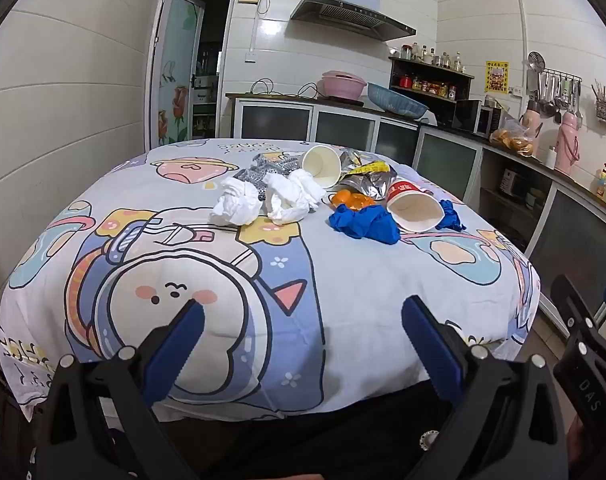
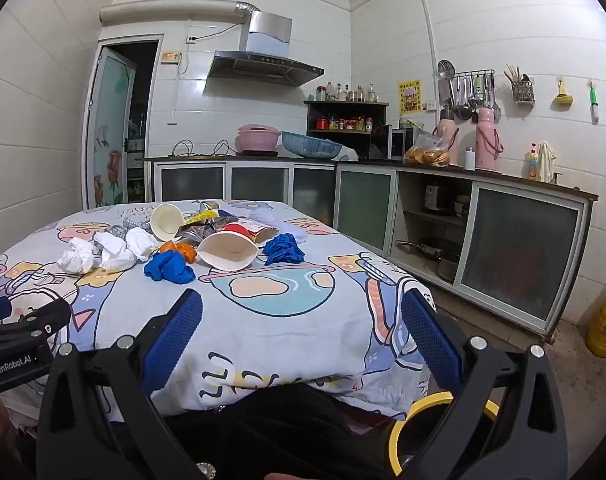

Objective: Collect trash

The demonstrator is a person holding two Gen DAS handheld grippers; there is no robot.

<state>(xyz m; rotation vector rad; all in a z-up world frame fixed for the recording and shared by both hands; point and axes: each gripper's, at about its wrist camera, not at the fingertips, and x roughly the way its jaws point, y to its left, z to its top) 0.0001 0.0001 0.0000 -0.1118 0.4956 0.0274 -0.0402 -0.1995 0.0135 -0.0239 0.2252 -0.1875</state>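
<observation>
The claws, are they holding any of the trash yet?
No. The left claw and the right claw are both open and empty, short of the paper cups, tissues and blue gloves.

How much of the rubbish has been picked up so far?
Nothing looks collected yet. Both the left gripper and right gripper are open and empty. Still left: crumpled tissues, two paper cups, blue gloves, foil wrappers.
</observation>
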